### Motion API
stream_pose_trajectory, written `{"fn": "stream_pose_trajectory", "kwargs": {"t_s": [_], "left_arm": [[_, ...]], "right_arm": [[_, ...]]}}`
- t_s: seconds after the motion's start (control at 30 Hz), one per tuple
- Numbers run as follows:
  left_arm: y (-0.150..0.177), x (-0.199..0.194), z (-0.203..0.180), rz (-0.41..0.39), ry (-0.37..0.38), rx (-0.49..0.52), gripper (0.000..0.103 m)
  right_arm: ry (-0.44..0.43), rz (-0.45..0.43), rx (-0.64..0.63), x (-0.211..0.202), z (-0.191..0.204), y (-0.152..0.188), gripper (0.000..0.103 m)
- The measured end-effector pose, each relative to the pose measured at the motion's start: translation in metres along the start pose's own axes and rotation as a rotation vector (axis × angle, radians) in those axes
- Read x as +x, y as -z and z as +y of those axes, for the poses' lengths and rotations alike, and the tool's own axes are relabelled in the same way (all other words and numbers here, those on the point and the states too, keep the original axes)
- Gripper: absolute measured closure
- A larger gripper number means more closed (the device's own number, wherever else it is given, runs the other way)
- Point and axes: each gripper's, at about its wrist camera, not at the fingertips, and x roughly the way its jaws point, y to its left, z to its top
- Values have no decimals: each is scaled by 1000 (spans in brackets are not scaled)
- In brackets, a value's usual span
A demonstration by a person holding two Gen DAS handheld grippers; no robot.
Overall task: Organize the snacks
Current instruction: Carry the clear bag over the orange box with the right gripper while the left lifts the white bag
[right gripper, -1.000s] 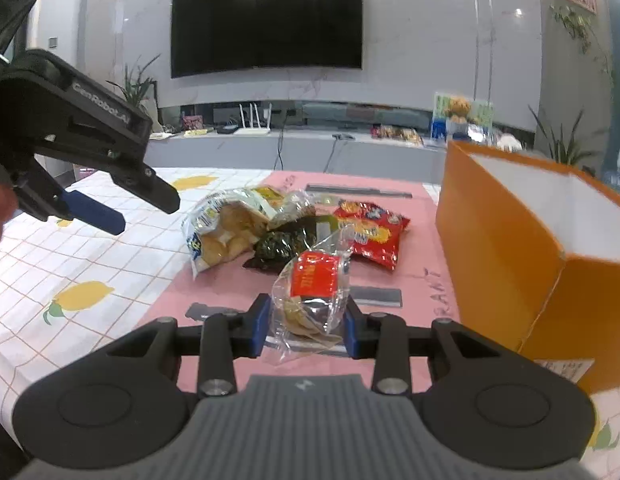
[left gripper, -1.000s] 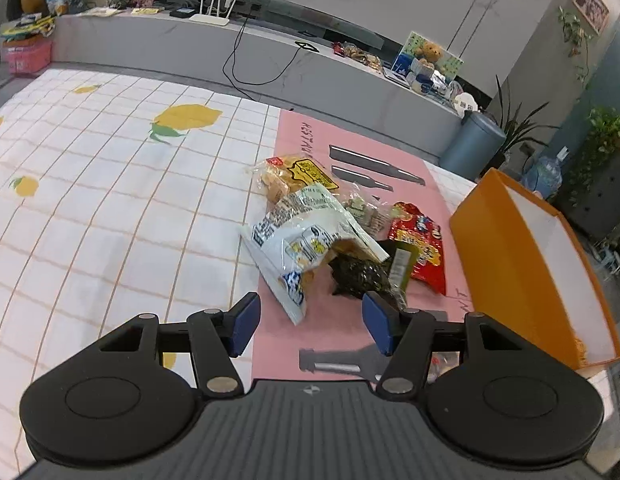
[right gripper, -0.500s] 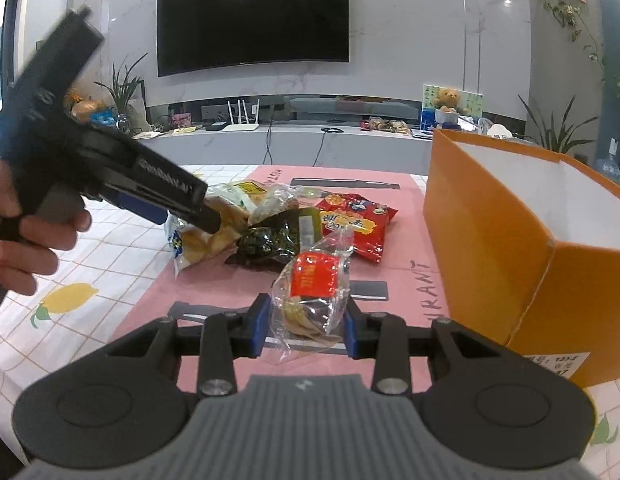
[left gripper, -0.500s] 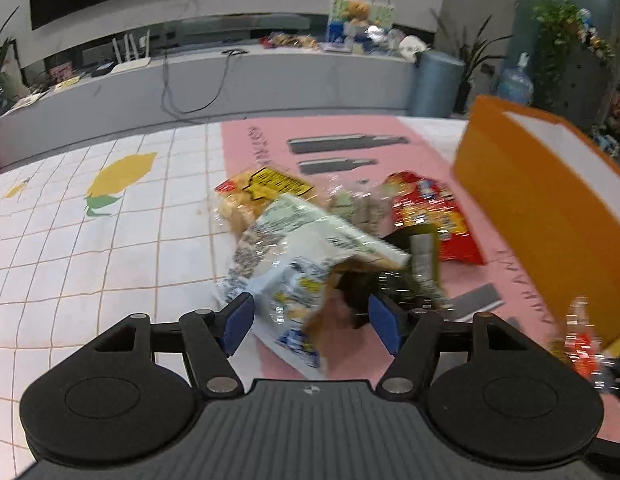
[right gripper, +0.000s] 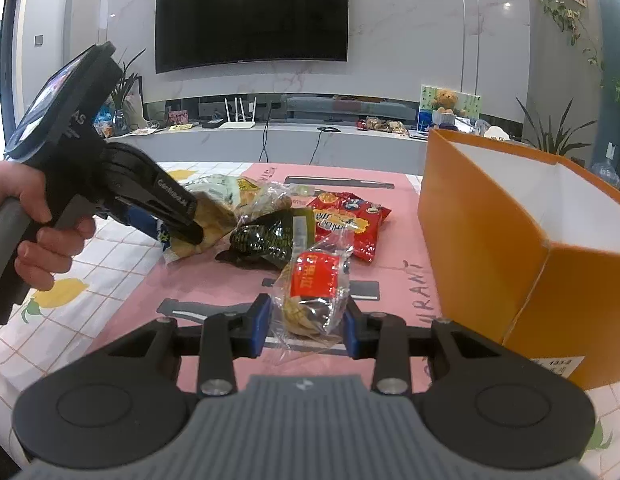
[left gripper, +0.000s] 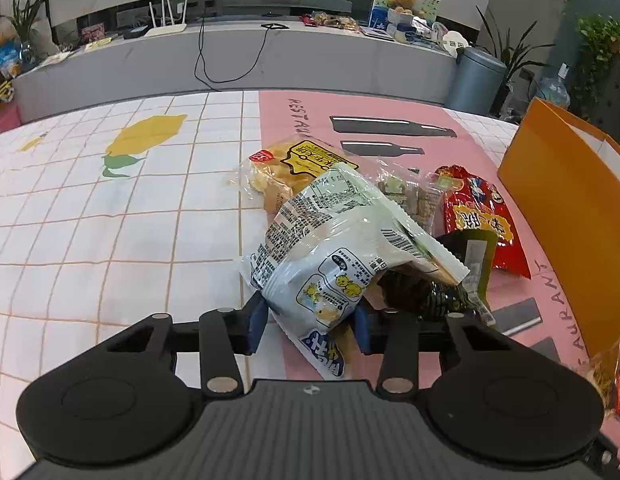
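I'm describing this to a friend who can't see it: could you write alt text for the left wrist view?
The left gripper has just closed on a white and blue snack bag atop a snack pile on a pink mat. An orange box stands at right.

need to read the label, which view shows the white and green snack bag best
The left wrist view: the white and green snack bag fills the centre, printed side up, between the left gripper pads. In the right wrist view that gripper hides most of it.
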Motion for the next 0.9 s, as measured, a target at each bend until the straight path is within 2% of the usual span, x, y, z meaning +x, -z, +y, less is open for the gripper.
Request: {"fn": "stream_pose_trajectory", "kwargs": {"t_s": [0.27,0.47,0.77,0.9], "left_arm": [[5,-27,6,-15,-11,-79,55],[10,-56,8,-42,23,-138,55],[22,-100,-16,-110,72,-148,55],[22,-113,-27,-140,84,-134,55]], "right_arm": [[-11,-32,16,-9,-5,-8,68],[-19,-75,25,-20,-8,-17,68],[-39,-164,55,-44,-21,-40,68],[-72,-209,137,-61,-39,-56,68]]}}
